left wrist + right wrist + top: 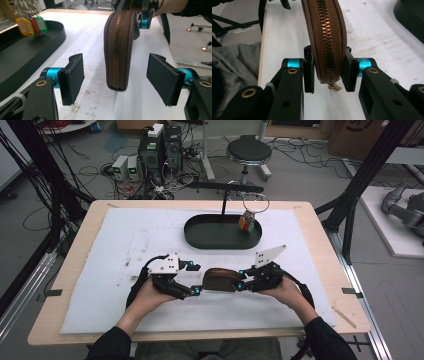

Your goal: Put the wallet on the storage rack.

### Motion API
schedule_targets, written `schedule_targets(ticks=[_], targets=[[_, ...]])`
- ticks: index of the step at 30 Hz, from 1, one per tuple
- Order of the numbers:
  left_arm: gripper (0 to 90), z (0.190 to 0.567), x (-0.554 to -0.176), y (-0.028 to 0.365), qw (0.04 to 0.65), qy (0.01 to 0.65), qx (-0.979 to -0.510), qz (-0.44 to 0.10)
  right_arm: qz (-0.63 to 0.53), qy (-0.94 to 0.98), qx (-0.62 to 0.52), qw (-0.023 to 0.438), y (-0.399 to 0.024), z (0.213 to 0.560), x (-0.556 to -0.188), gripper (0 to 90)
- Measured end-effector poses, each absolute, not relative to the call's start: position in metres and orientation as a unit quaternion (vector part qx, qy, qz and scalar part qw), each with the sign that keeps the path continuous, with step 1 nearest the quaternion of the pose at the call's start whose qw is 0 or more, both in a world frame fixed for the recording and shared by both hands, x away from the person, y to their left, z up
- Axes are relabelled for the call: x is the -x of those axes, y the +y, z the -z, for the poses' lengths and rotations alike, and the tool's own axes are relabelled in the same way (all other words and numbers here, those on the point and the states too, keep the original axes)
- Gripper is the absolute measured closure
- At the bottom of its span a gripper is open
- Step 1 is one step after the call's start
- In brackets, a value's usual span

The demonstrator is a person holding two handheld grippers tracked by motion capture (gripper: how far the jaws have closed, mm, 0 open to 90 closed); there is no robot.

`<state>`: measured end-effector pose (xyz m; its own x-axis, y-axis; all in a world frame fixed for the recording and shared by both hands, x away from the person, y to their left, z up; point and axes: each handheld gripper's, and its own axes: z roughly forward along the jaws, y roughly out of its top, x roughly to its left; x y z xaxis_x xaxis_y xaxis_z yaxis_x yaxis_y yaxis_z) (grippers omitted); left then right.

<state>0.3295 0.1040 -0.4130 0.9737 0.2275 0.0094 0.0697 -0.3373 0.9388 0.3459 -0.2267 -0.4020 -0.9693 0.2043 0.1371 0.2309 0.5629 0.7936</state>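
Right tongs clamped on end of brown zip pouch, near zip pull; pouch held at front middle of table. Left tongs apart, straddling pouch's other end, not touching. We judge: bracing pouch for unzipping. Next we close left on that end. Black tray with key tags well behind, nothing blocking.

On the white foam mat covering the wooden table, a black oval tray lies toward the far edge. Coloured key tags hang over the tray's right end from a black stand. A round black stool stands well beyond the tray.
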Motion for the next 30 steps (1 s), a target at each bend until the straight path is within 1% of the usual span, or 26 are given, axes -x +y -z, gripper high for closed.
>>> schedule_targets(ticks=[4,5,6,9,12,13,14,15,17,18,20,22,27,29,30], targets=[[31.9,0.416,-0.330,0.100,0.562,0.086,-0.820,-0.061,0.448,-0.886,0.118,0.020,-0.225,0.403,-0.345,68.8],[32.9,0.417,-0.331,0.099,0.562,0.086,-0.821,-0.057,0.447,-0.887,0.117,0.020,-0.224,0.403,-0.345,68.8],[36.0,0.417,-0.331,0.098,0.561,0.085,-0.822,-0.055,0.446,-0.887,0.117,0.023,-0.224,0.403,-0.345,68.7],[37.2,0.419,-0.332,0.096,0.558,0.086,-0.824,-0.049,0.446,-0.887,0.113,0.024,-0.223,0.403,-0.345,68.7],[42.2,0.420,-0.333,0.093,0.554,0.084,-0.828,-0.041,0.442,-0.890,0.106,0.026,-0.221,0.403,-0.344,68.7],[42.2,0.421,-0.332,0.091,0.554,0.082,-0.827,-0.038,0.442,-0.890,0.106,0.026,-0.221,0.403,-0.344,68.7],[46.0,0.421,-0.331,0.090,0.550,0.076,-0.831,-0.039,0.442,-0.891,0.101,0.029,-0.220,0.403,-0.343,68.7],[46.0,0.421,-0.331,0.089,0.550,0.074,-0.831,-0.036,0.442,-0.891,0.101,0.029,-0.220,0.403,-0.343,68.7],[50.3,0.421,-0.330,0.087,0.548,0.068,-0.833,-0.033,0.441,-0.891,0.099,0.029,-0.219,0.403,-0.343,68.6],[54.9,0.421,-0.330,0.087,0.547,0.065,-0.834,-0.032,0.441,-0.892,0.098,0.029,-0.219,0.403,-0.343,68.6],[56.7,0.421,-0.330,0.087,0.544,0.062,-0.836,-0.031,0.440,-0.892,0.097,0.028,-0.219,0.403,-0.343,68.7],[61.4,0.421,-0.330,0.087,0.546,0.060,-0.835,-0.032,0.440,-0.892,0.098,0.026,-0.219,0.403,-0.343,68.6],[63.9,0.421,-0.330,0.087,0.552,0.060,-0.832,-0.028,0.443,-0.891,0.095,0.023,-0.220,0.402,-0.343,68.0],[64.5,0.421,-0.329,0.088,0.554,0.061,-0.830,-0.028,0.445,-0.891,0.093,0.021,-0.220,0.402,-0.343,66.9],[64.9,0.420,-0.329,0.088,0.554,0.060,-0.830,-0.027,0.448,-0.889,0.089,0.021,-0.220,0.402,-0.343,65.0]])
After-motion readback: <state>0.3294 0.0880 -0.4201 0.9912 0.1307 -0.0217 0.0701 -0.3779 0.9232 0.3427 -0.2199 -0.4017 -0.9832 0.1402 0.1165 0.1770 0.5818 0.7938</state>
